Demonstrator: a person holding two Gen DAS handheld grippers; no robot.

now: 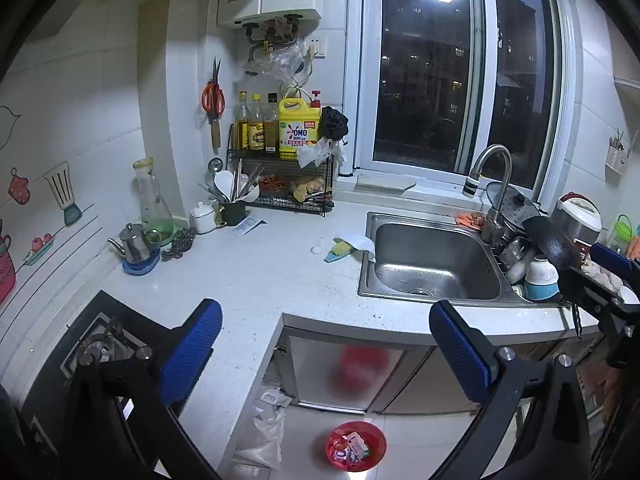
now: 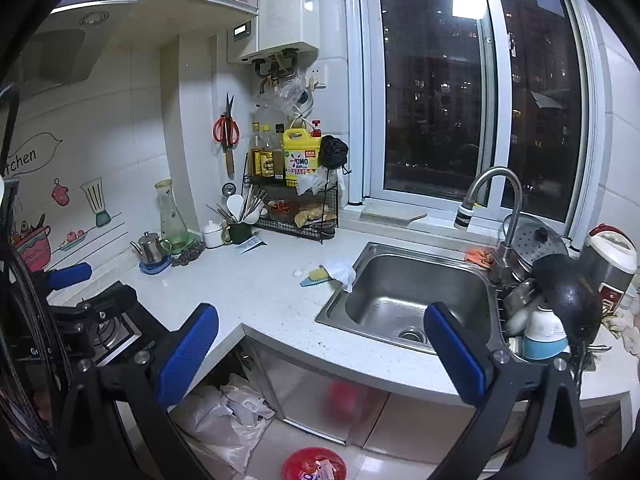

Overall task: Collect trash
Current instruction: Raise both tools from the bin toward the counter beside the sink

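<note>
Left wrist view: left gripper [image 1: 326, 354] fingers spread wide, nothing between them, held above the white table [image 1: 260, 280]; red bin [image 1: 356, 446] on the floor below, wrappers inside; sponge and white cloth [image 1: 348, 246] lying just left of the sink [image 1: 432, 264]. Right wrist view: right gripper [image 2: 320, 354] fingers fully apart, empty; red bin [image 2: 314, 465] at the bottom edge, beside white plastic bags [image 2: 224, 420] under the table

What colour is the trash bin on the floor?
Red; the bin shows best in the left wrist view.
</note>
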